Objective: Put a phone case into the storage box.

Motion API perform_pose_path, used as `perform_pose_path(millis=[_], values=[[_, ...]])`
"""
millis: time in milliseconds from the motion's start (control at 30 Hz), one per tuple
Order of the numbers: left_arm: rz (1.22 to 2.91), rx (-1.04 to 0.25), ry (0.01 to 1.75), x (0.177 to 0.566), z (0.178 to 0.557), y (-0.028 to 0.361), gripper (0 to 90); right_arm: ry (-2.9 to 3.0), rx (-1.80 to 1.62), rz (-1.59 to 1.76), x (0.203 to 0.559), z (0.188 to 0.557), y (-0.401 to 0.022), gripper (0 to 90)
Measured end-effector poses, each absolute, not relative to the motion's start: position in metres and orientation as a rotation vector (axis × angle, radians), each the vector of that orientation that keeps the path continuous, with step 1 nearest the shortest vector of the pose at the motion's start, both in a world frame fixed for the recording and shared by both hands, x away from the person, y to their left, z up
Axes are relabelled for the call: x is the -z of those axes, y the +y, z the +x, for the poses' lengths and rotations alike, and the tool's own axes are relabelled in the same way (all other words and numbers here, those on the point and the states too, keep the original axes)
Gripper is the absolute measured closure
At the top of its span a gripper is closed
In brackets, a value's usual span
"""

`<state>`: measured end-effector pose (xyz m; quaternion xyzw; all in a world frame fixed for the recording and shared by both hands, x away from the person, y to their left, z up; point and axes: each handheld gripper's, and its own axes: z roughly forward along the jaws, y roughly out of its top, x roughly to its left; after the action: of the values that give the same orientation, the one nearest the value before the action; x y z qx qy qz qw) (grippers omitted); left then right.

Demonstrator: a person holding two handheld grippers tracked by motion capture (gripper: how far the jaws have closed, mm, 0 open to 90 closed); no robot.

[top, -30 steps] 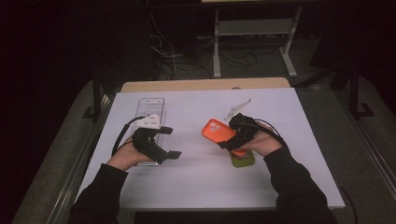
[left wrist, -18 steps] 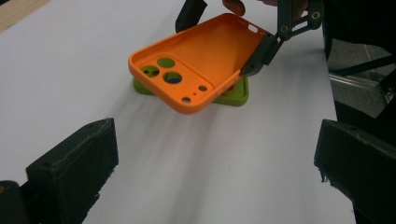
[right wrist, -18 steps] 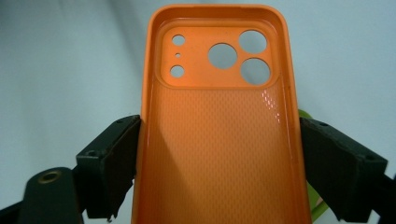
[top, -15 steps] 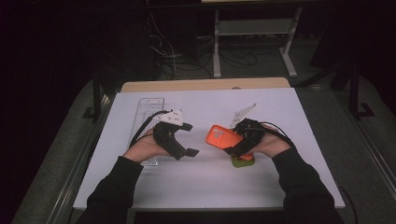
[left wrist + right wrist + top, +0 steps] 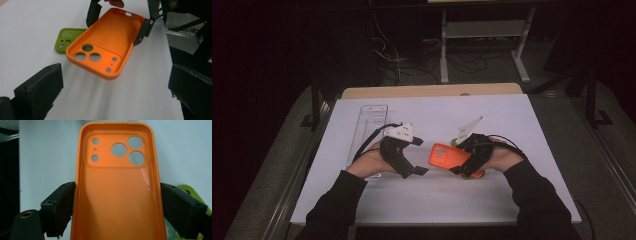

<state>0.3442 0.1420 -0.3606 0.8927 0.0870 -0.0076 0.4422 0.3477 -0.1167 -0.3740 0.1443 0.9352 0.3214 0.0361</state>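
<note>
We see the orange soft-plastic phone case w/ camera cutouts (image 5: 117, 185) pinched across its width by the right gripper (image 5: 468, 161), jaws pressed on both long edges; its lower end is cut off at the bottom of the right gripper view. In the high view it sits center-right of the frame, lifted off the white table sheet (image 5: 512, 125), camera-hole end toward frame left.

Green phone case (image 5: 66, 40) is mostly hidden: in the left gripper view the orange case covers its right part, and in the right gripper view we get just a green sliver at the right edge, behind the jaw. In the high view it's a small patch under the right hand, hard to make out.

Left gripper (image 5: 417, 156) is center-left in the high view, jaws spread, nothing between them, near the orange case but apart from it.

Clear plastic oblong tray (image 5: 371, 125), upper left on the sheet; near end hidden by the left hand and we can't tell any contents.
</note>
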Motion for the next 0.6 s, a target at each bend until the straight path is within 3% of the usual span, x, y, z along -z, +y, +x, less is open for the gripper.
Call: perform_pose_path(millis=[600], values=[[2.289, 0.065, 0.132, 0.372, 0.338, 0.128, 0.0, 2.979, -0.951, 0.251, 0.377, 0.333, -0.095, 15.0]])
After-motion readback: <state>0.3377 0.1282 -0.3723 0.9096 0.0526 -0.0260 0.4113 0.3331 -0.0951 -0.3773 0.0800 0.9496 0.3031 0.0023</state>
